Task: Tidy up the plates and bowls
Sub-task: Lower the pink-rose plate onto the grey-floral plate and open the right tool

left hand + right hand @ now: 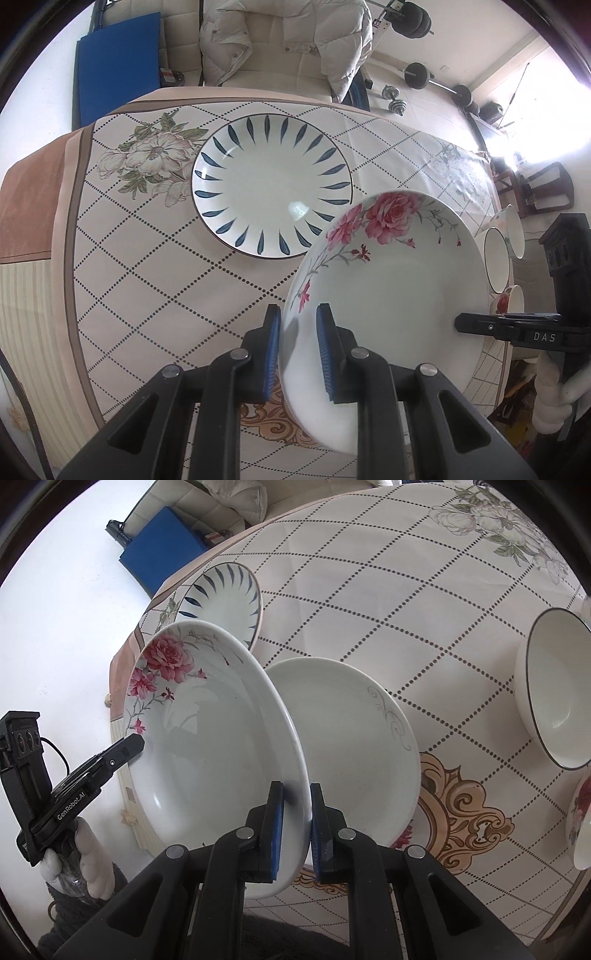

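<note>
While both tongs pinch opposite rims of the tilted rose-patterned plate (391, 280), lifted above the bench (147, 266), the left tongs (298, 354) sit lower centre and the right tongs (297, 829) likewise; a blue-leaf plate (271, 184) lies upper centre, a plain white plate (354, 746) beneath.

My two hand-held grippers hold the rose-patterned white plate (399, 273) tilted above the counter (147, 258), before the blue-leaf-rimmed plate (271, 184).

I see a table (406, 590) under a diamond-patterned floral cloth. On it lie a blue-petal plate (271, 186) upper centre, a plain white plate (354, 753) mid-frame, and a dark-rimmed bowl (554, 690) at right.
</note>
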The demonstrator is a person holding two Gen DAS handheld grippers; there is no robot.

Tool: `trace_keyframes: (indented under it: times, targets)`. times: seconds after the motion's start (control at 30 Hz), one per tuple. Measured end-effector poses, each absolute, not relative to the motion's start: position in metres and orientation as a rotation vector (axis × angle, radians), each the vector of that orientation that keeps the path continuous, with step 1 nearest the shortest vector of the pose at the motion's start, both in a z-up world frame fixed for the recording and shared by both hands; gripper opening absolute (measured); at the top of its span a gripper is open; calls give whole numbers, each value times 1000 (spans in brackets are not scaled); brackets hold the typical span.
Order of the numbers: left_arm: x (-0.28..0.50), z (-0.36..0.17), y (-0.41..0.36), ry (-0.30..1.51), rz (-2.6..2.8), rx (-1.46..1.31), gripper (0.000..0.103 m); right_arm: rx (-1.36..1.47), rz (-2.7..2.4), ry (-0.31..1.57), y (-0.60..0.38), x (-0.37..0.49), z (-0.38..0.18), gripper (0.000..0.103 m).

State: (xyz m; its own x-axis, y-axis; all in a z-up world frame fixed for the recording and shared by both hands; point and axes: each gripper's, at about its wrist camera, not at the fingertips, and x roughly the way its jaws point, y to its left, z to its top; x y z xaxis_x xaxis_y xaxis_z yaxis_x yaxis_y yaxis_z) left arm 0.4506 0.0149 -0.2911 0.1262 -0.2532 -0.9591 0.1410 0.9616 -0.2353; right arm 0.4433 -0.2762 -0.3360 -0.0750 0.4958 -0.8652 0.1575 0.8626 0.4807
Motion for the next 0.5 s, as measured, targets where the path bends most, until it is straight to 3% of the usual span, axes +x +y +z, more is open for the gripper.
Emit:
trace_keyframes:
  times: [0.5]
  targets:
    - [447, -357, -30, 1542, -293, 5, 17, 515, 222, 1719, -314, 424, -393, 14]
